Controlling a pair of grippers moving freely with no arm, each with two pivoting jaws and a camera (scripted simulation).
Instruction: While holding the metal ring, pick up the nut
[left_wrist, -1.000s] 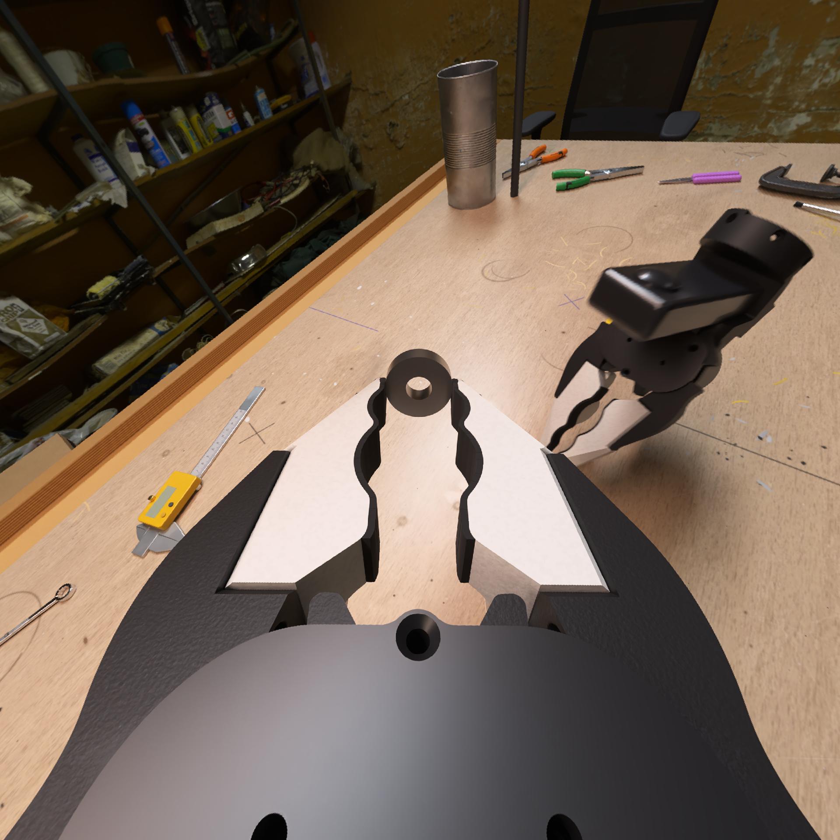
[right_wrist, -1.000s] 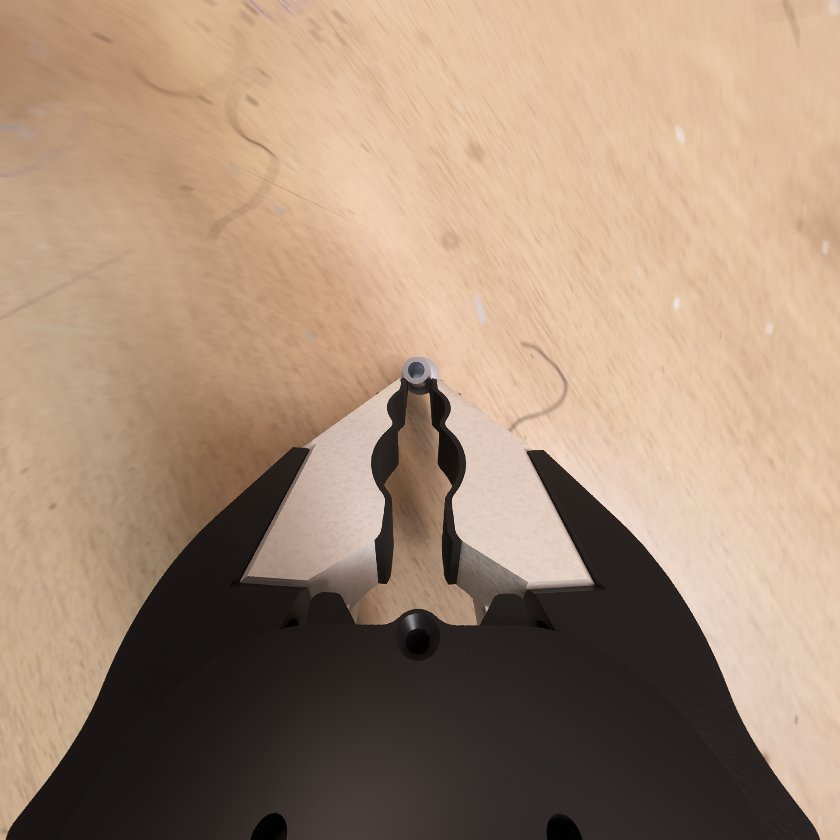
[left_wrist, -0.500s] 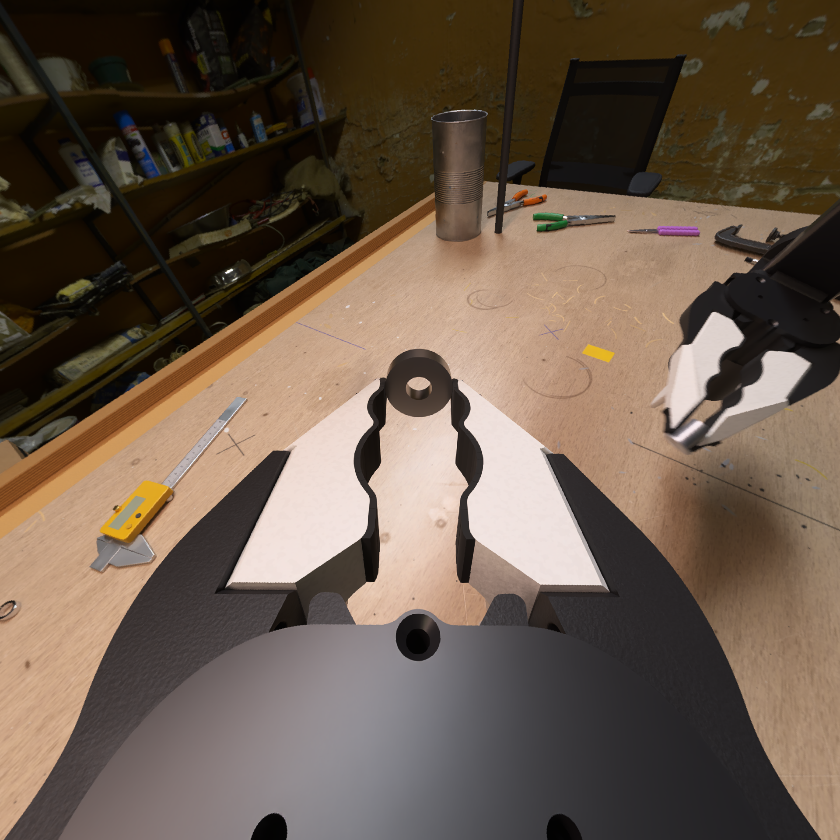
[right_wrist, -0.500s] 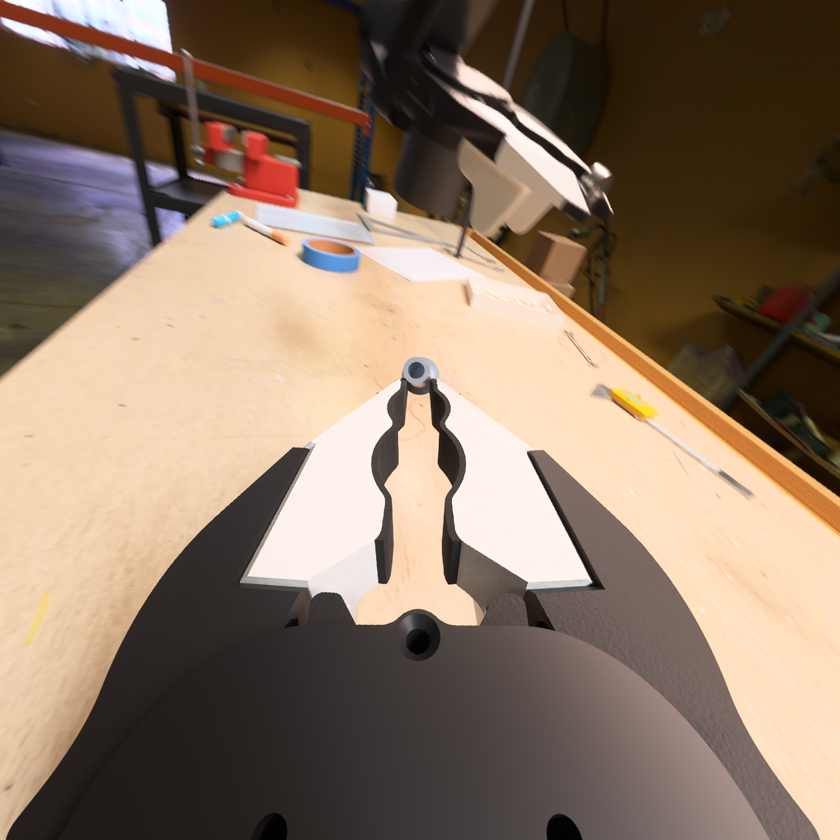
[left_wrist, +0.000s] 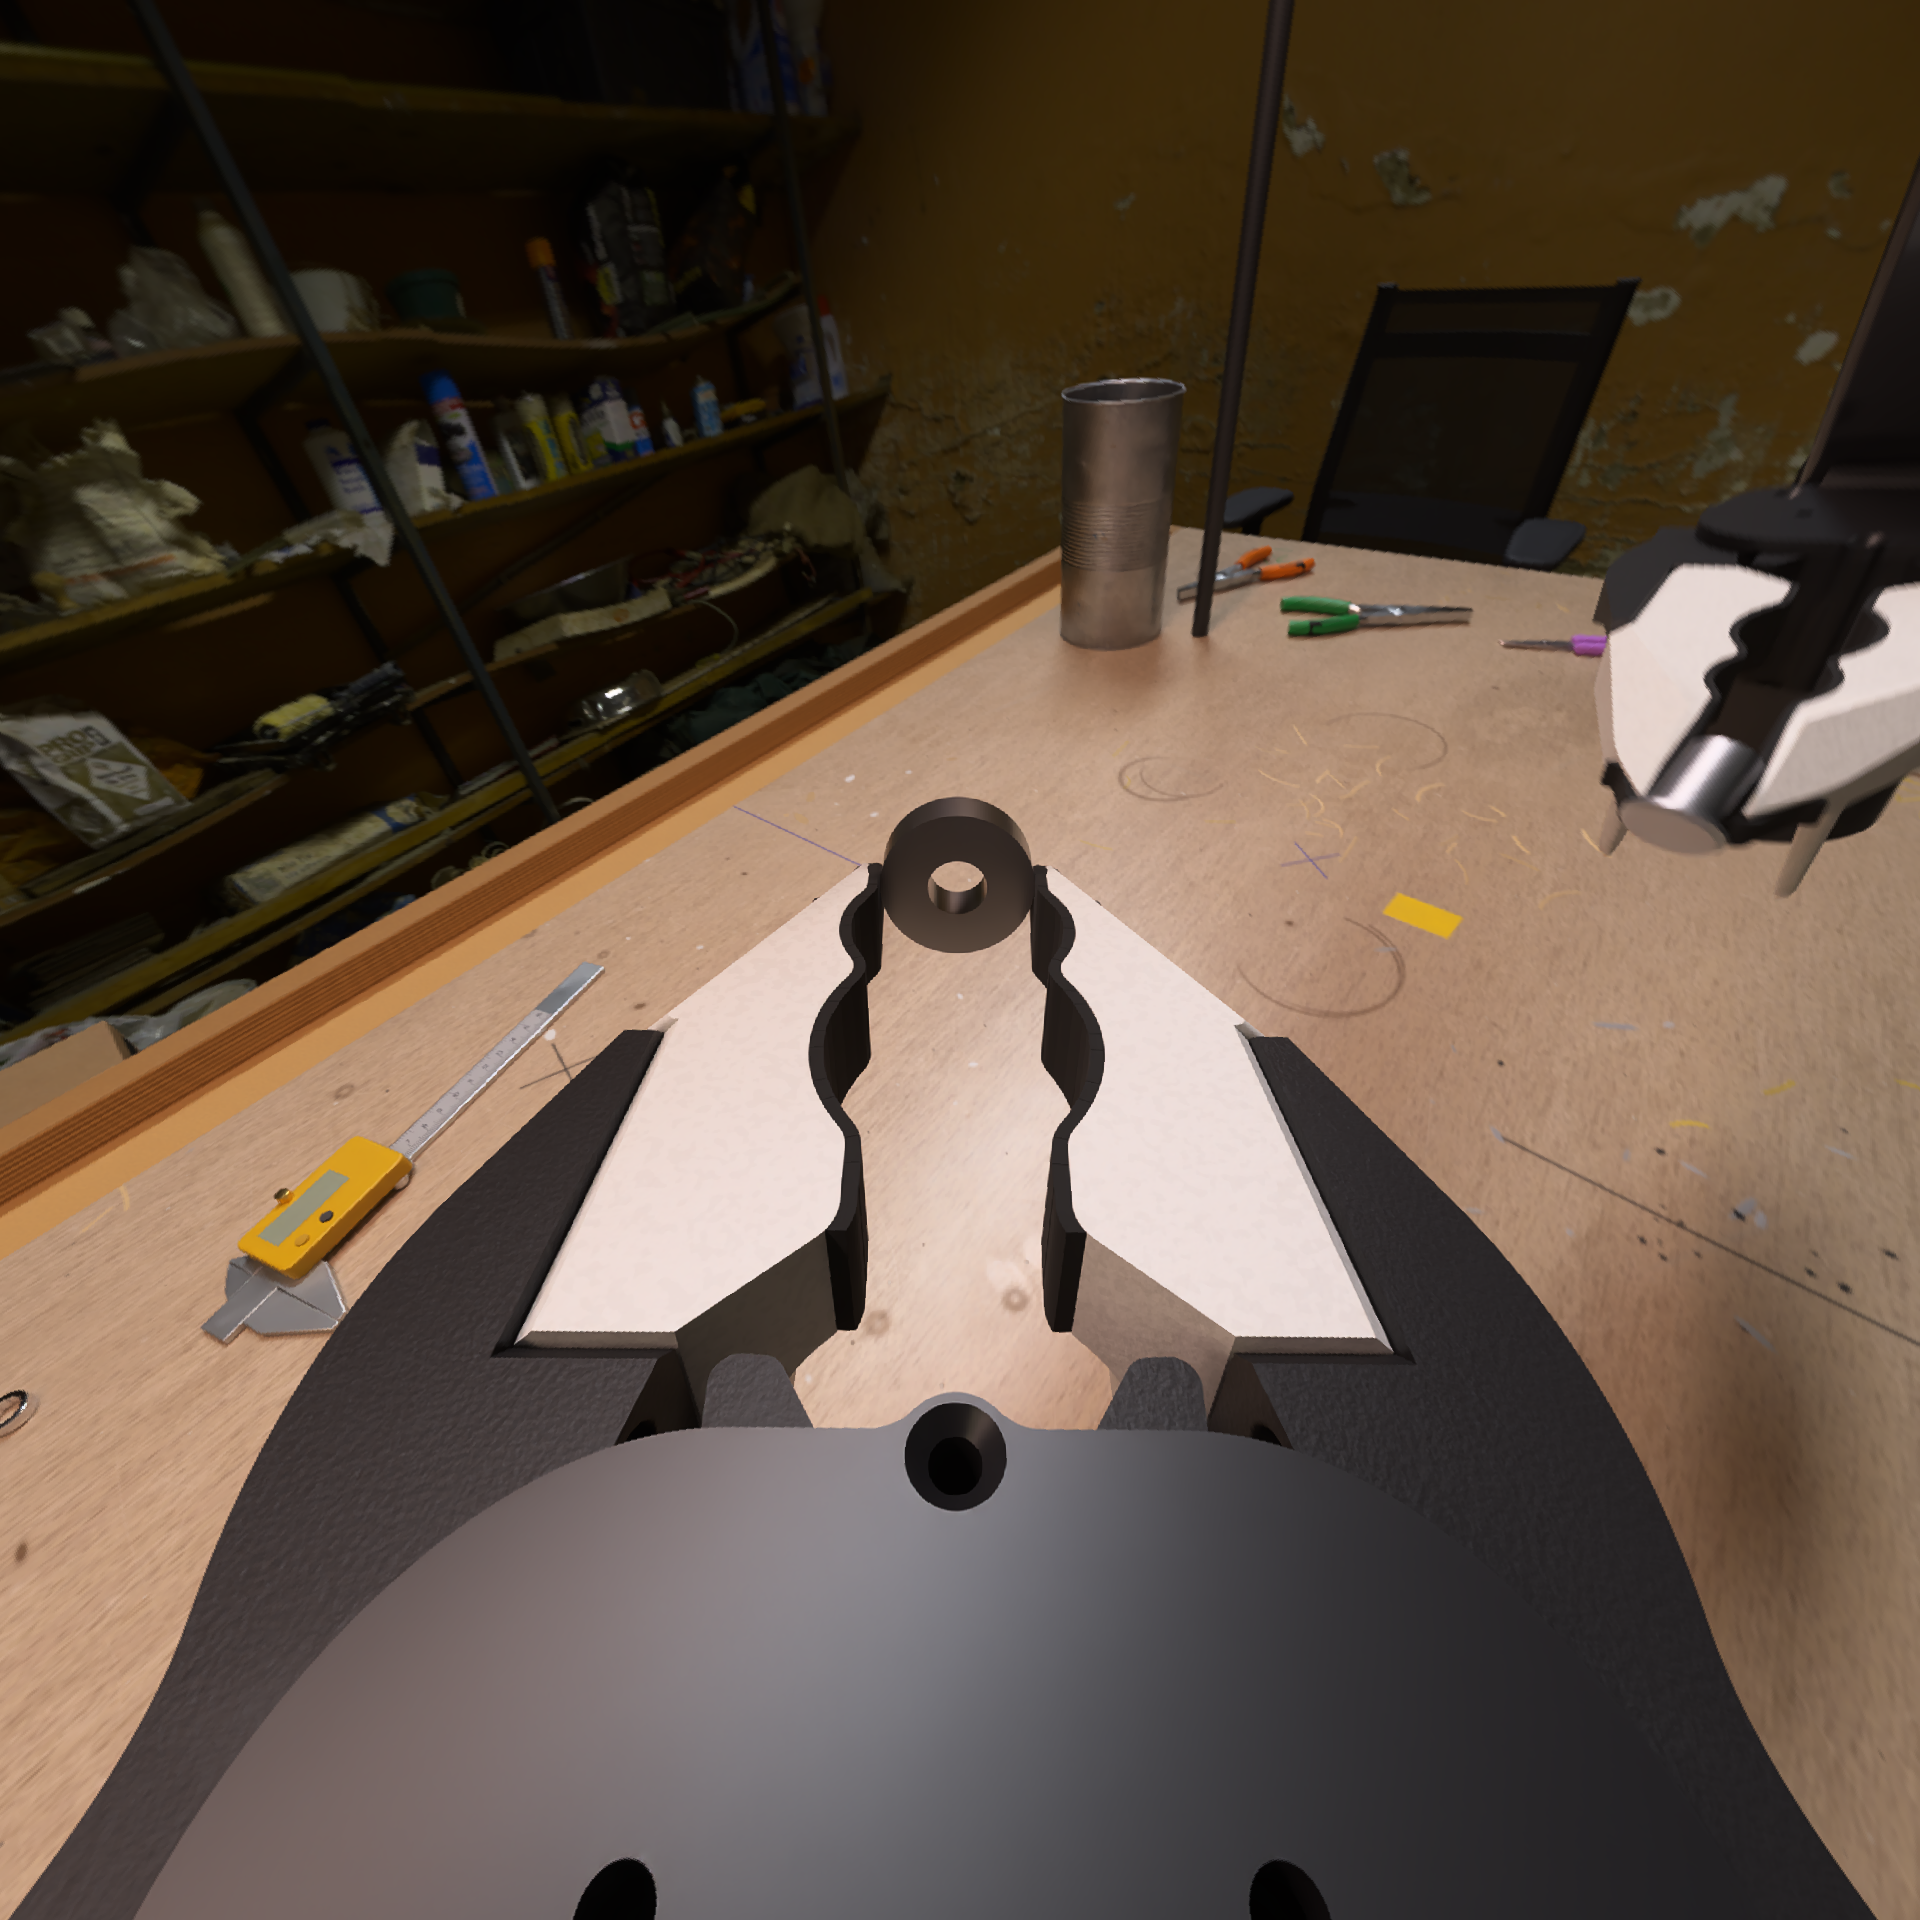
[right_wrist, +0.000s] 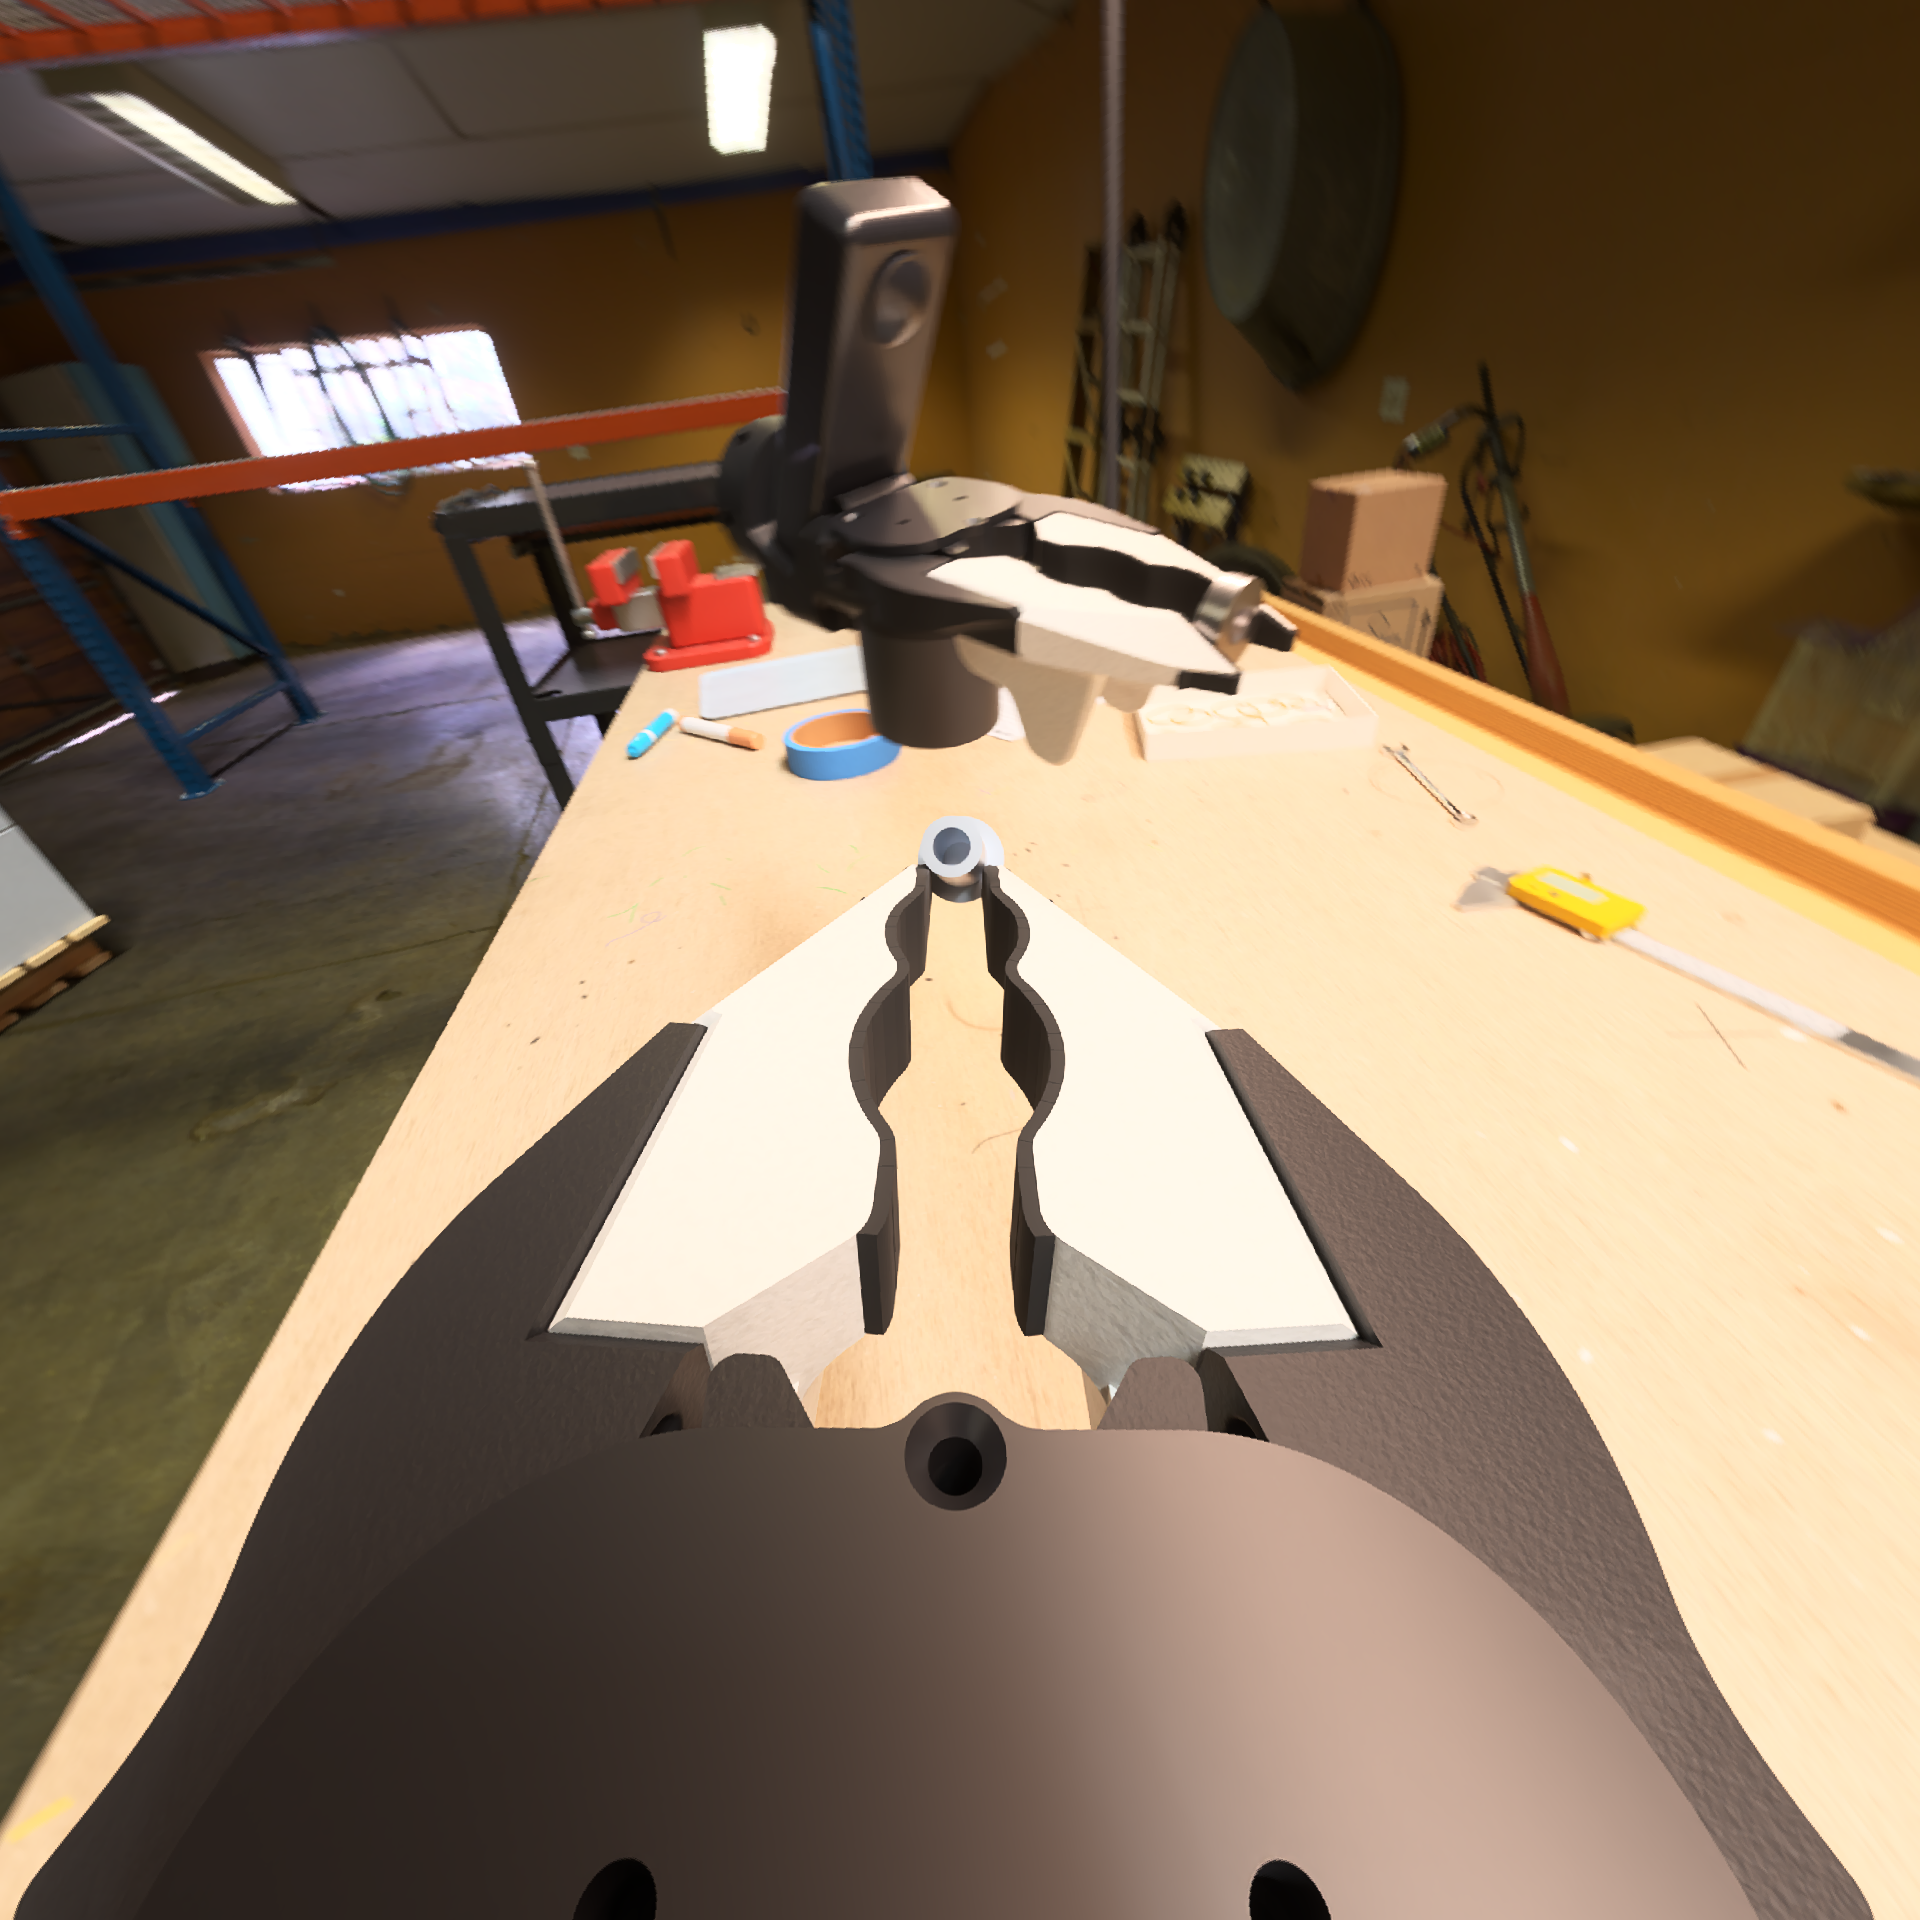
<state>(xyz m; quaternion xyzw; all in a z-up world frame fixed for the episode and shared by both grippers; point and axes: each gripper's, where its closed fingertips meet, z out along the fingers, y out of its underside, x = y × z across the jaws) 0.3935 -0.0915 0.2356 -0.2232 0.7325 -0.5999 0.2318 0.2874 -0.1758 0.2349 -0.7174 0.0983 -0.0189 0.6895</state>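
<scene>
My left gripper (left_wrist: 956, 896) is shut on a dark metal ring (left_wrist: 909, 891), held on edge at the fingertips above the wooden table (left_wrist: 1351, 1195). My right gripper (right_wrist: 958, 878) is shut on a small silver nut (right_wrist: 977, 842) at its fingertips, in the air above the table. In the left wrist view the right gripper (left_wrist: 1704, 779) hangs at the far right with the nut (left_wrist: 1688, 792) in its tips. In the right wrist view the left gripper (right_wrist: 1236, 613) floats ahead with the ring (right_wrist: 1229, 608) in its tips.
A steel tube (left_wrist: 1120, 514), a thin dark pole (left_wrist: 1236, 364) and pliers (left_wrist: 1351, 615) stand at the far end. A yellow caliper (left_wrist: 322, 1205) lies by the raised left edge (left_wrist: 520, 862). A blue tape roll (right_wrist: 840, 744), a white tray (right_wrist: 1257, 717) and a red vise (right_wrist: 686, 603) lie the other way.
My right gripper lifted off the table with the nut and swung from pointing down to level, moving up and to the right in the left view. My left gripper tilted up, still holding the ring.
</scene>
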